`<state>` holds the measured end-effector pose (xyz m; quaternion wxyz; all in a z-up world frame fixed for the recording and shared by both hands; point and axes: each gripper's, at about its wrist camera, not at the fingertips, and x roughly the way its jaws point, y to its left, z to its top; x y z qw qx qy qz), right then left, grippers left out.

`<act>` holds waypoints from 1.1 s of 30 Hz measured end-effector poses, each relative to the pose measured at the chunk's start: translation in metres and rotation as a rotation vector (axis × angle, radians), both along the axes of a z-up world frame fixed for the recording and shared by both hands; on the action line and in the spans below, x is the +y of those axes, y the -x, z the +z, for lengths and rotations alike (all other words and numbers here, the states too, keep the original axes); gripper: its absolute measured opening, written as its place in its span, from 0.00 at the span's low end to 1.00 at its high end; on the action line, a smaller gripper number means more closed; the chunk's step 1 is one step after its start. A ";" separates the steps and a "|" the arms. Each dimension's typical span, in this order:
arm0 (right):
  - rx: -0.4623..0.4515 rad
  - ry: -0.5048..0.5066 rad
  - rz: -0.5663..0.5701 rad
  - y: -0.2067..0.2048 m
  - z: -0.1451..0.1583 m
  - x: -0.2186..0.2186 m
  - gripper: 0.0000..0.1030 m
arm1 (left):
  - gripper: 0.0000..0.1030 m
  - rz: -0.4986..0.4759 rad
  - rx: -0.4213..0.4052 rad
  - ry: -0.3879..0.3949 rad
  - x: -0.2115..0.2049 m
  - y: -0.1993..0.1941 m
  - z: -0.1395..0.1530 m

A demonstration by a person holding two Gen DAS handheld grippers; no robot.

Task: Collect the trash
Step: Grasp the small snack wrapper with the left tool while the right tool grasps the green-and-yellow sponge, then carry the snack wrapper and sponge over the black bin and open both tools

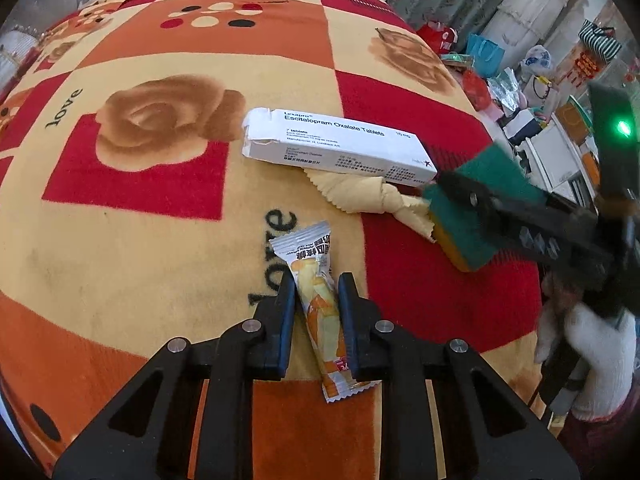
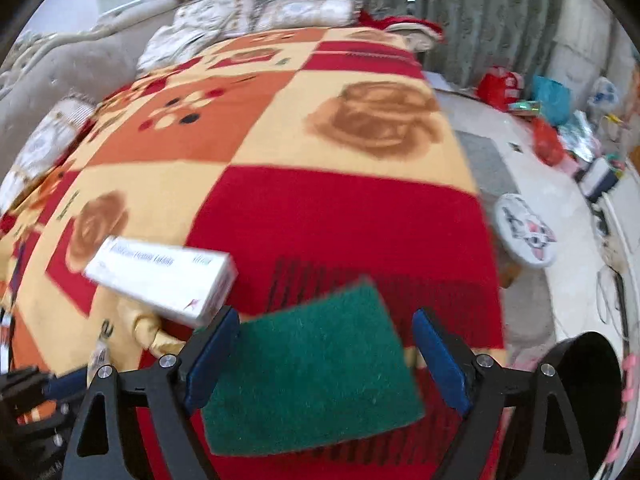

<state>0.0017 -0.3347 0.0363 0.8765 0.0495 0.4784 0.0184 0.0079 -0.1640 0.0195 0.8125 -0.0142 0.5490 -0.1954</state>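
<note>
- Fingers of the left gripper (image 1: 316, 286) are clenched on a snack wrapper (image 1: 320, 312), which lies on the patterned bed blanket (image 1: 160, 240); its lower end passes behind the finger mounts.
- Fingers of the right gripper (image 2: 326, 356) stand released, wide on either side of a green scouring sponge (image 2: 316, 376) without pressing it; motion blur softens that view.
- White tablet box (image 1: 340, 146) lies just beyond, one end flap torn open, contents hidden.
- Knotted yellow cloth (image 1: 372, 198) is partly tucked under box and sponge.
- Gloved hand (image 1: 596, 364) is cut off at the frame edge.
</note>
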 end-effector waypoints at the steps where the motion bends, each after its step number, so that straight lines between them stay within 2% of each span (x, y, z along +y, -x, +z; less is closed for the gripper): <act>1: 0.002 -0.026 0.038 0.005 0.000 0.001 0.84 | 0.18 -0.003 -0.001 -0.002 0.000 0.001 0.000; 4: 0.040 -0.058 0.163 0.025 -0.001 0.005 0.84 | 0.18 -0.007 -0.001 -0.005 -0.001 0.000 0.000; 6: 0.054 0.002 0.192 0.036 -0.005 0.008 0.84 | 0.18 -0.007 -0.002 -0.005 -0.001 0.000 0.000; 12: -0.017 -0.160 0.115 0.045 0.002 -0.013 0.84 | 0.18 -0.006 -0.011 -0.011 -0.004 0.003 0.000; 17: 0.000 -0.155 0.119 0.033 -0.005 0.000 0.87 | 0.18 -0.007 -0.010 -0.008 -0.006 0.004 -0.001; 20: -0.017 -0.237 0.065 0.029 -0.011 -0.008 0.87 | 0.17 0.000 -0.009 -0.003 -0.006 0.004 0.000; 21: -0.038 -0.287 0.051 0.029 -0.010 -0.013 0.75 | 0.16 0.000 -0.007 0.002 -0.006 0.004 0.000; 22: -0.052 -0.351 0.048 0.031 -0.009 -0.018 0.48 | 0.15 -0.002 -0.006 0.005 -0.006 0.006 0.001; 23: -0.065 -0.403 0.048 0.033 -0.007 -0.022 0.40 | 0.15 -0.007 -0.007 0.008 -0.006 0.008 0.003; 24: -0.079 -0.405 0.048 0.036 -0.004 -0.023 0.34 | 0.15 -0.011 -0.008 0.011 -0.007 0.009 0.004; 25: -0.093 -0.384 0.056 0.040 0.000 -0.023 0.29 | 0.15 -0.018 -0.012 0.014 -0.008 0.012 0.007; 28: -0.108 -0.379 0.080 0.050 0.007 -0.021 0.25 | 0.14 -0.026 -0.022 0.025 -0.011 0.018 0.012; 33: -0.151 -0.382 0.083 0.075 0.023 -0.029 0.25 | 0.14 -0.048 -0.036 0.047 -0.019 0.028 0.024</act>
